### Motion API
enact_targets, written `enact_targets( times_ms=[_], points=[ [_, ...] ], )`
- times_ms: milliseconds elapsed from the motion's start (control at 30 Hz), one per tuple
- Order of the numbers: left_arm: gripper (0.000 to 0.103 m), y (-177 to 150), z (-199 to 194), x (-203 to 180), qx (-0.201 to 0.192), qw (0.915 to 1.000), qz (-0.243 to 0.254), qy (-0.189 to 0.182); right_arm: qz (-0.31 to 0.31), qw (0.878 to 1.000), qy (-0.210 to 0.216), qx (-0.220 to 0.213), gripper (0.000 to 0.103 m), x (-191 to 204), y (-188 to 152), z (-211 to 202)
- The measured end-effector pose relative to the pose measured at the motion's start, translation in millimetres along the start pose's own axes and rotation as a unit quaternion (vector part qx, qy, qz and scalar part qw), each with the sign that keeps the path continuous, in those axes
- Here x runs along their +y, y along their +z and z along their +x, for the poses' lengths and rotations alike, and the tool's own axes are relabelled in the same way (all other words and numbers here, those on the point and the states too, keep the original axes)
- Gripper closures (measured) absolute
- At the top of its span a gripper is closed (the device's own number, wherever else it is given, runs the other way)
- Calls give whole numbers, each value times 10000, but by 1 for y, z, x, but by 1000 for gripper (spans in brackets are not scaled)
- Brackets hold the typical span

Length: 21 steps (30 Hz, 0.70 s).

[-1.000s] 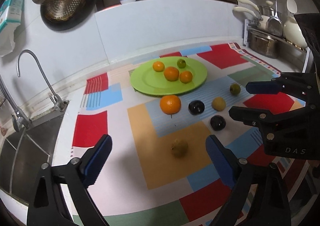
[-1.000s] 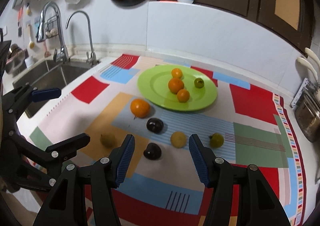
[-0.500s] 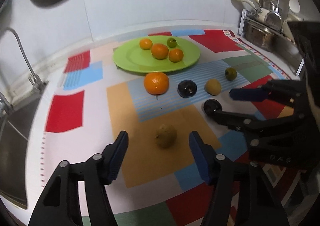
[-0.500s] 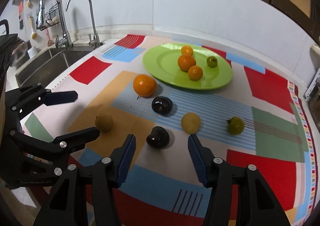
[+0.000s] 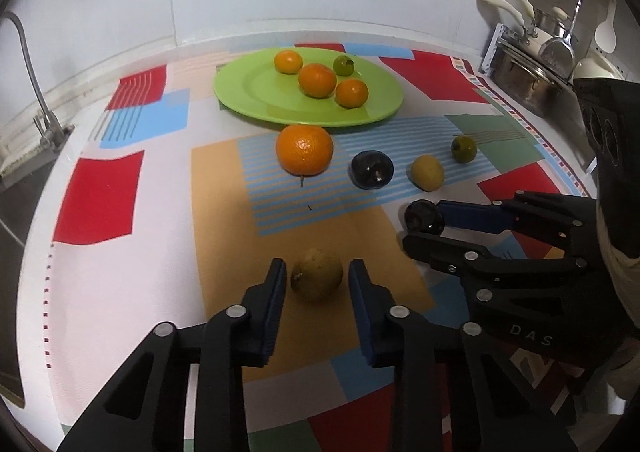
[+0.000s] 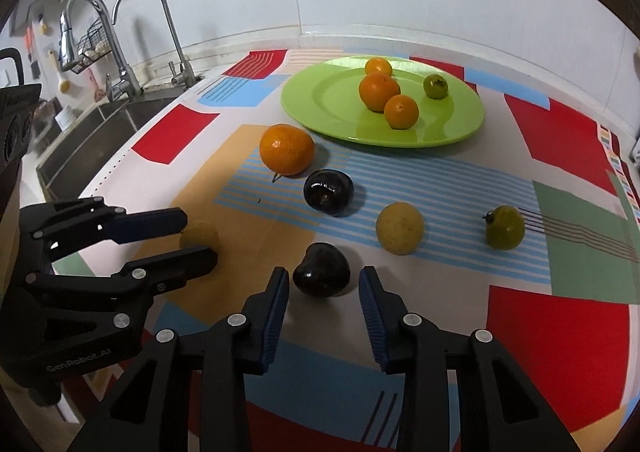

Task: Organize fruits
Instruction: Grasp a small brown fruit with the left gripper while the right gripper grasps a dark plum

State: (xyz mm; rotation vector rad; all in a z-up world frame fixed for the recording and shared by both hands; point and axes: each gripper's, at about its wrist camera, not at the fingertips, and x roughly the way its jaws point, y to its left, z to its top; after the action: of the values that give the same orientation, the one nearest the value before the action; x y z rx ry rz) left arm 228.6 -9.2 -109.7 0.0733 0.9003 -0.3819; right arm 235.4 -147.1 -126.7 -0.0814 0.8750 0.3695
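We are at the pick-up step, both hands at once, with the green plate (image 5: pixel 248 91) well ahead of both sets of jaws on the patterned mat (image 5: pixel 120 292) and already carrying three small oranges and one green fruit

Loose on the mat ahead of the jaws lie a big orange (image 5: pixel 304 149), a dark plum (image 5: pixel 371 170), a yellow fruit (image 5: pixel 427 172) and a green fruit (image 5: pixel 464 148), all between us and the plate

Our left gripper (image 5: pixel 317 278) has its jaws drawn in about as far as they go here, one pad on each side of the brownish-yellow fruit (image 5: pixel 317 279); in the left wrist view the pads sit right at its flanks with hardly any gap, so we take it as gripped, though the fruit rests on the mat and is not yet lifted

Our right gripper (image 6: pixel 323 284) is closing: the dark heart-shaped plum (image 6: pixel 321 270) sits between its jaws near the tips, with a clear gap showing on both sides, so the pads are not pressing on it yet

Next, we judge, the right jaws must finish closing on the plum, gently, since it is glossy and rounded and could squirt forward out of the tips. Then both fruits need lifting clear of the mat and carrying forward over the loose fruit to a bare part of the plate, the near left side looking freest
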Motion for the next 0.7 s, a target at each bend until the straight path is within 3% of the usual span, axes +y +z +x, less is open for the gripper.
enact_targets(
  times_ms=[200,700],
  points=[
    [76,0,0,1,10,10000,-32,9,6,10000,15,0,73,1,1,1],
    [76,1,-32,-1,-232,9996,-106,88,12,9996,41,-269,73,12,5,-26]
  ],
)
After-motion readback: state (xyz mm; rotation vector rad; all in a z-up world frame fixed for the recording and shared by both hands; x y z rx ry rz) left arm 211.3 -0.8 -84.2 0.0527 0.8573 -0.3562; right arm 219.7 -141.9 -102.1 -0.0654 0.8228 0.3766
